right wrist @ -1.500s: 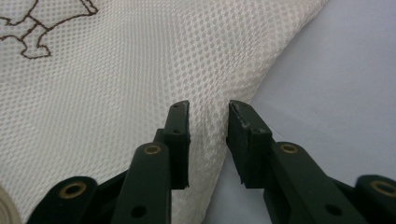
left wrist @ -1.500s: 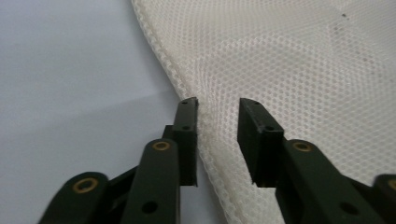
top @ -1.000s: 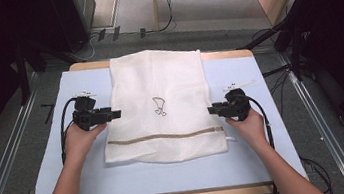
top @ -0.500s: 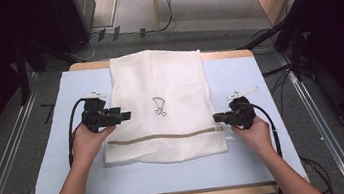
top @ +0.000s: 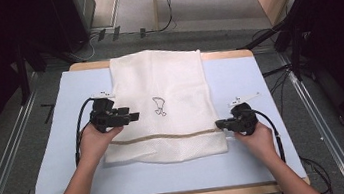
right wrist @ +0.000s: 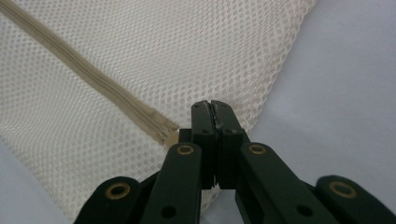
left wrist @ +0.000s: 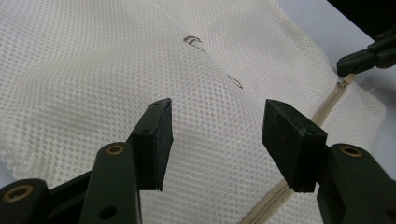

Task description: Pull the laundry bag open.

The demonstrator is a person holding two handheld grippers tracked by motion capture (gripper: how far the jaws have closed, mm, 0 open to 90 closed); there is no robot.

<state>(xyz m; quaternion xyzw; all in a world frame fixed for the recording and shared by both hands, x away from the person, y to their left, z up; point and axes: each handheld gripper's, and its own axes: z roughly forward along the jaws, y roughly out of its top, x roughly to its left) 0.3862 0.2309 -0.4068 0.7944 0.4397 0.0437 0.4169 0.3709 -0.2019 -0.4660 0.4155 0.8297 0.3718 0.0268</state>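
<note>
At the mesh bag's (top: pixel 161 103) 3 o'clock edge, the right tool (top: pixel 220 124) has just clenched beside the zipper (top: pixel 165 137) end; the left tool (top: pixel 134 116) hovers released at 9 o'clock, bare bench (top: pixel 238 75) outside both.

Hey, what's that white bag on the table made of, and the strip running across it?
The white bag looks like synthetic mesh fabric, matte: tiny regular holes cover it and it sags softly. The beige strip appears to be a zipper on woven tape, with ribbed lines running its length.
</note>
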